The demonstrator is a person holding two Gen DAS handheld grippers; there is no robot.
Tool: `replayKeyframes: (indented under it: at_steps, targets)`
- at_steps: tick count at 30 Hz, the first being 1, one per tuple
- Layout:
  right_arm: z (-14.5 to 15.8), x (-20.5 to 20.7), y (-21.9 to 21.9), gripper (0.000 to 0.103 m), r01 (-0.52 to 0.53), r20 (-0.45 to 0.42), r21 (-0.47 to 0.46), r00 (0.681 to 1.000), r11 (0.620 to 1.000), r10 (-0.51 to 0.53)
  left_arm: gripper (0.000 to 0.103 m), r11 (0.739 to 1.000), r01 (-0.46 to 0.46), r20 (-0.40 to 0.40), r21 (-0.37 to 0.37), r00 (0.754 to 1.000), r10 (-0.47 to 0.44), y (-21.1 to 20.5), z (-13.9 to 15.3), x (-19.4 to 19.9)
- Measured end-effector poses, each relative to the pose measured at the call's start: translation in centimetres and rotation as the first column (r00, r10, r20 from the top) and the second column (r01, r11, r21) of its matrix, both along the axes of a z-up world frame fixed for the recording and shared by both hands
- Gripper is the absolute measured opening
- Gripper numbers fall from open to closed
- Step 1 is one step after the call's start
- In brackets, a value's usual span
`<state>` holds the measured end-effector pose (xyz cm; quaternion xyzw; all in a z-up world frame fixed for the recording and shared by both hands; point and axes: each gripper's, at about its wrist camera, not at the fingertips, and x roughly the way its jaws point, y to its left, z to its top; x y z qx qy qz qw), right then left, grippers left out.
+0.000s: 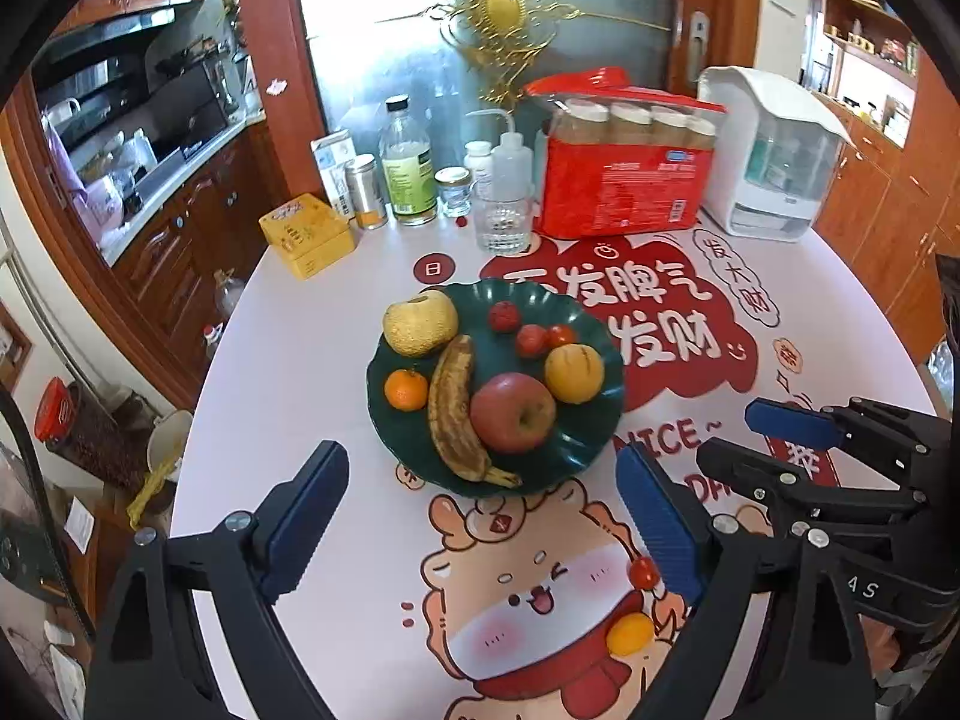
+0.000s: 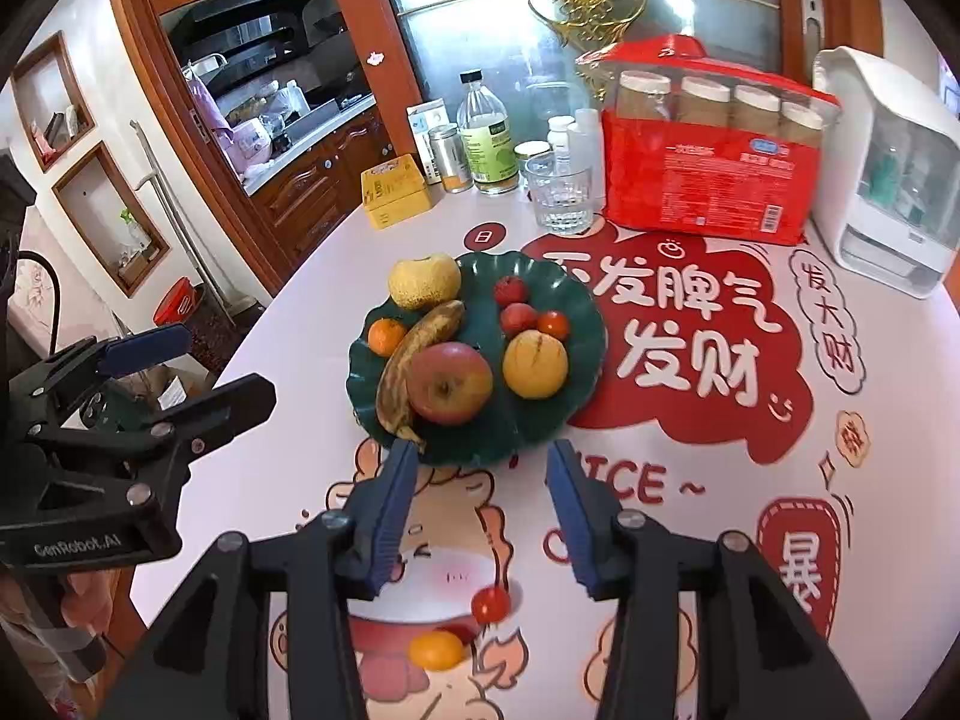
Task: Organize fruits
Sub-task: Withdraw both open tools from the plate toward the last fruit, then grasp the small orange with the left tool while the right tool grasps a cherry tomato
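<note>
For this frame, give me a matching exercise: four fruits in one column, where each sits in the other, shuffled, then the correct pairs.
Things:
1. banana
2. red apple
3. small orange fruit off the plate
4. loose cherry tomato

Places:
A. on the tablecloth, just beyond the small orange fruit
B. on the green plate, touching the banana's right side
C. on the tablecloth, nearest the camera
D. on the plate, between the mandarin and the apple

Pairs: 1-D, 2-B, 3-C, 4-A

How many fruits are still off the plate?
2: a cherry tomato and a small orange, apart on the tablecloth near the right gripper. Others may be hidden.
</note>
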<state>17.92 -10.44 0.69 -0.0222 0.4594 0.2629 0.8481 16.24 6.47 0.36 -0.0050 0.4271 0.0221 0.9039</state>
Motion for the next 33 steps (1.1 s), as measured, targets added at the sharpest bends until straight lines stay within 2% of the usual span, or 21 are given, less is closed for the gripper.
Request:
replayKeyframes:
  at_steps: [5,9,15,23,28,33]
  targets:
    - [-0.1,-1.8,-1.5,0.048,0.031,0.011,-0.001,0.999,1.0,-0.031,0.091,1.0,0.016,0.033,0.002,0.999,-0.016,-1.2,0.2,-2.2]
    - [-0.9,-3.2,-2.5,0.048,0.048,0.015,-0.02,0.999,0.999,-0.047,0.092,0.999,0.035,0.025,-0.003,0.999,-0.035,-2.3,-1.0,-4.0]
    - [-3.2,-3.9,-3.2,0.048,0.058,-0.012,-0.055,0.998,0.997,-0.059,0.092,0.998,0.052,-0.065,-0.038,0.996,-0.055,-3.7,-5.5,-5.2]
    - [-7.7,-4.2,-2.9,0.048,0.038,-0.086,-0.103,0.995,0.994,-0.047,0.092,0.995,0.031,-0.203,-0.093,0.978,-0.049,-5.5,-12.3,-5.6]
    - [-10.9,-3.7,-2.2,0.048,0.012,-0.148,-0.118,0.989,0.993,-0.03,0.092,0.996,0.025,-0.243,-0.087,0.969,-0.045,-6.1,-14.3,-5.6]
    - [-12.7,-3.1,-1.2,0.048,-0.019,-0.176,-0.113,0.984,0.993,-0.001,0.092,0.996,-0.003,-0.257,-0.094,0.966,-0.021,-5.6,-14.9,-5.4]
